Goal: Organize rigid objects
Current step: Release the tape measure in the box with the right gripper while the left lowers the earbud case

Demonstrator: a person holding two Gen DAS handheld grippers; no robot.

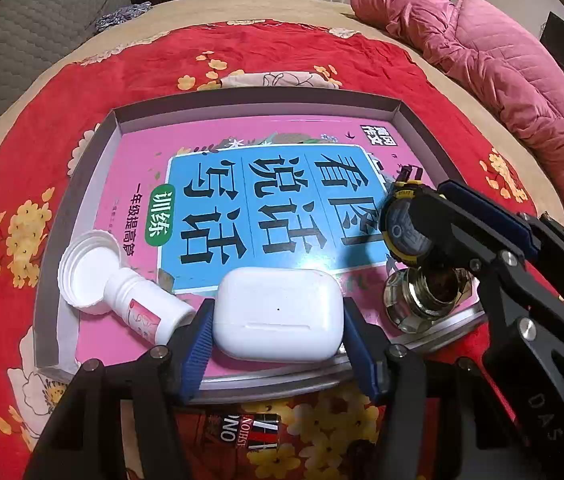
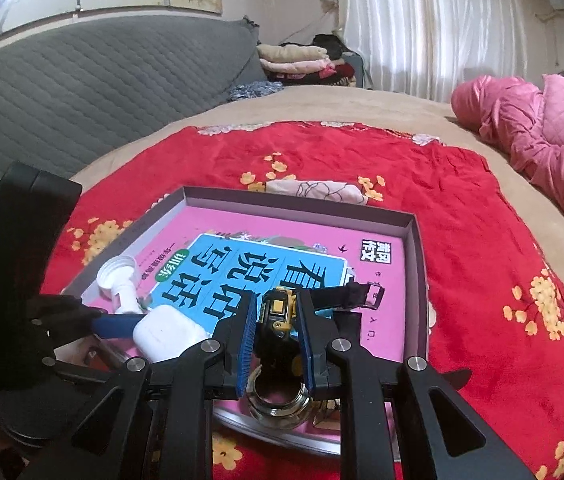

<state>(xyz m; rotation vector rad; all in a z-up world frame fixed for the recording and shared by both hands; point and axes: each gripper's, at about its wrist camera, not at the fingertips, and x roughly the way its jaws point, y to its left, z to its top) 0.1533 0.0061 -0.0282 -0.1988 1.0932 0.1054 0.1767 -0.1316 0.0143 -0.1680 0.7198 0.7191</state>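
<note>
Bedding first: a red flowered blanket (image 1: 242, 56) is spread wide, with a pink quilted jacket (image 1: 494, 64) heaped along its far right edge. On the blanket sits a shallow grey box tray (image 1: 258, 98), and a pink and blue book (image 1: 266, 200) fills its floor. Down to the smaller pieces now. The left gripper (image 1: 278, 344) straddles a white earbud case (image 1: 278, 314) lying on the book at the tray's near edge, blue pads at both ends of it — whether they press it cannot be told. To its left a white bottle (image 1: 142, 304) lies on its side, just beside its upturned cap (image 1: 88, 276). The right gripper (image 2: 276, 344) is clamped on a black and yellow watch (image 2: 278, 316), held above a small glass jar (image 2: 278, 404) — strap trailing right.
</note>
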